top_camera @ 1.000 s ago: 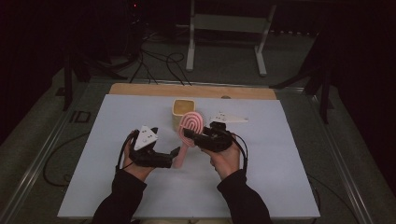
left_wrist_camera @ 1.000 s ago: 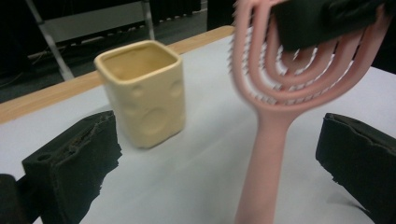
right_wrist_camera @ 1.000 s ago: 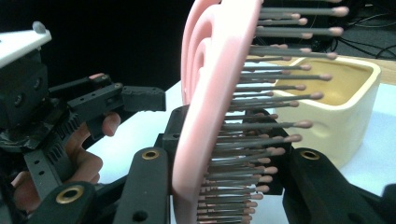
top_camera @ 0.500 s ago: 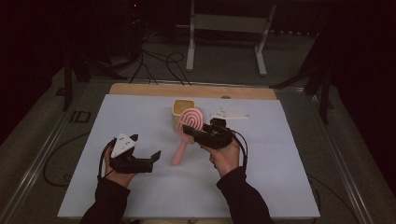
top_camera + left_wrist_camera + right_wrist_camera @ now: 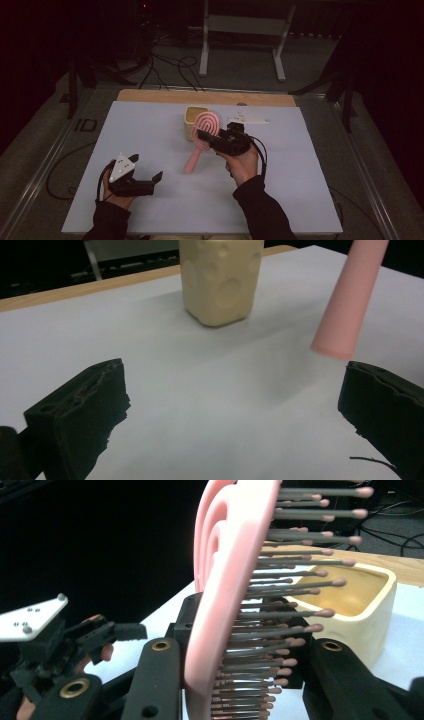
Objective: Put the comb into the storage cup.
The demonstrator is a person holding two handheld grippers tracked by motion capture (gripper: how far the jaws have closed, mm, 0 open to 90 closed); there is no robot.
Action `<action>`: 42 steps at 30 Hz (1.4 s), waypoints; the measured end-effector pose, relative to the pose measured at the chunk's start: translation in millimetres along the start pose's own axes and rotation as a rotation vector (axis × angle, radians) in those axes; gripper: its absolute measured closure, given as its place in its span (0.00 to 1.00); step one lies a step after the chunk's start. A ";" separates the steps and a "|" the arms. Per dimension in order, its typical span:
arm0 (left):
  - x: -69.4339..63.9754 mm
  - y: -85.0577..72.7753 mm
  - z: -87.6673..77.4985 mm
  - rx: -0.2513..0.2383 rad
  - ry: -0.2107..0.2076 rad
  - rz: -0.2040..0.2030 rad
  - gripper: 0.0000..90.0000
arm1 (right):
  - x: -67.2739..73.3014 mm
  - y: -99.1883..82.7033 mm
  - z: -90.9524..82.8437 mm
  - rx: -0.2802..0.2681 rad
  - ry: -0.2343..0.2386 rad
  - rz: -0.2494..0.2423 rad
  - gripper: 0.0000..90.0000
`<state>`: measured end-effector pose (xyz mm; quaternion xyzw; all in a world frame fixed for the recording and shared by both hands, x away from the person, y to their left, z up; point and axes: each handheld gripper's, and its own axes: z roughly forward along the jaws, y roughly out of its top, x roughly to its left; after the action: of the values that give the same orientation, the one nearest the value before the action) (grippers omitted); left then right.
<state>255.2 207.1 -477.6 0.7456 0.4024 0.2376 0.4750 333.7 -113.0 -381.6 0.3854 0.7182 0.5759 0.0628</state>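
My right gripper (image 5: pixel 206 136) is shut on the head of a pink hairbrush (image 5: pixel 207 124) and holds it above the table. The brush handle (image 5: pixel 192 161) slants down and to the left, its tip just off the white mat. In the right gripper view the bristles (image 5: pixel 280 605) point right between the two jaws (image 5: pixel 240 680). My left gripper (image 5: pixel 146 168) stands open near the front left of the mat with nothing between its fingers. In the left gripper view the pink handle (image 5: pixel 347 300) hangs ahead at the upper right, above the gap between the jaws (image 5: pixel 235 405).
A cream, open-topped container (image 5: pixel 191 119) stands just behind the brush, seen close up (image 5: pixel 220 280) in the left gripper view. A flat white object (image 5: pixel 248 120) lies to its right. A wooden strip (image 5: pixel 200 96) borders the white mat (image 5: pixel 150 130) at the back.
My left gripper has moved left and down, away from the brush handle toward the table's front left. The right gripper and the brush have stayed put.
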 end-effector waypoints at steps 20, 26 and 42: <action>11.0 -25.0 -5.8 -0.012 0.111 -0.017 0.00 | -7.4 13.2 2.5 -0.040 0.009 0.052 0.71; 10.5 -25.1 -6.2 -0.026 0.117 -0.027 0.00 | -8.3 16.6 0.9 -0.037 -0.003 0.047 0.71; 9.9 -26.3 -3.9 -0.025 0.122 -0.031 0.00 | -4.9 34.3 7.2 -0.043 -0.017 0.013 0.71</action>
<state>248.0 223.2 -499.8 0.7174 0.4391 0.2801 0.4627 357.4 -109.1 -355.7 0.3936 0.7026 0.5883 0.0735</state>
